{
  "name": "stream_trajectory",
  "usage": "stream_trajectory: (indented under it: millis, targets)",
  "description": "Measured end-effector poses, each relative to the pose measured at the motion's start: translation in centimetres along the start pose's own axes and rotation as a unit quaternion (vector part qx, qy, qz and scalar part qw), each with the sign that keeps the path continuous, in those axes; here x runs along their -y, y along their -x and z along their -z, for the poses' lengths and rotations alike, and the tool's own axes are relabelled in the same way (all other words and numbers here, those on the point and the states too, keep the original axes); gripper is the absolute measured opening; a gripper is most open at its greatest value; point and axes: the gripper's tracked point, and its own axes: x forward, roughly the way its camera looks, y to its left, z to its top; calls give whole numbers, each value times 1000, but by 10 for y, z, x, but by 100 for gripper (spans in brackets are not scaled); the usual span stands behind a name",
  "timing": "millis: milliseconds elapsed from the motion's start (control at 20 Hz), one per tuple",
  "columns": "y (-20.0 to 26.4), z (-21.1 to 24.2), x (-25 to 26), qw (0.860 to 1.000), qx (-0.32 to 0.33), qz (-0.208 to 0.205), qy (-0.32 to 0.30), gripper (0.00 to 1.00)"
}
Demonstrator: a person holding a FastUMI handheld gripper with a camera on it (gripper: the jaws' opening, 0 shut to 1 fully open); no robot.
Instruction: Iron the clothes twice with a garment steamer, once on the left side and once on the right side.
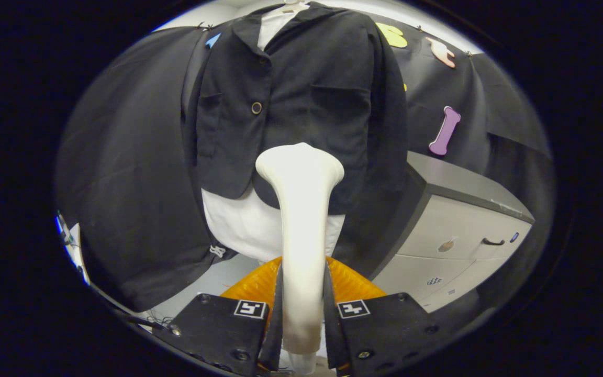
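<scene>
My gripper [302,309] is shut on the handle of a cream garment steamer [301,209], both fingers pressing its sides. The steamer stands upright between the fingers, and its wide head sits level with the lower hem of a dark jacket [301,99]. The jacket hangs just beyond the steamer on a hanger, over a white shirt [244,225] whose tail shows below the hem. One brass button [256,108] marks the jacket's front edge. Whether the steamer head touches the cloth is hidden by the head itself.
A grey cabinet [458,230] with drawers and a dark handle stands to the right of the jacket. An orange ribbed object [351,283] lies low behind the fingers. The black booth cloth hangs to the left and behind.
</scene>
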Motion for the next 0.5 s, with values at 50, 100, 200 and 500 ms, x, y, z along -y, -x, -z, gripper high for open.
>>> stream_trajectory:
  millis: [50, 100, 200, 500]
  targets:
    - [-1, 7, -2, 1000, -8, 0, 0, 36]
    - [-2, 14, -4, 1000, -15, 1, 2, 36]
    - [-7, 15, -3, 1000, -28, 1, 5, 36]
    - [23, -38, -6, 997, 64, -41, 5, 36]
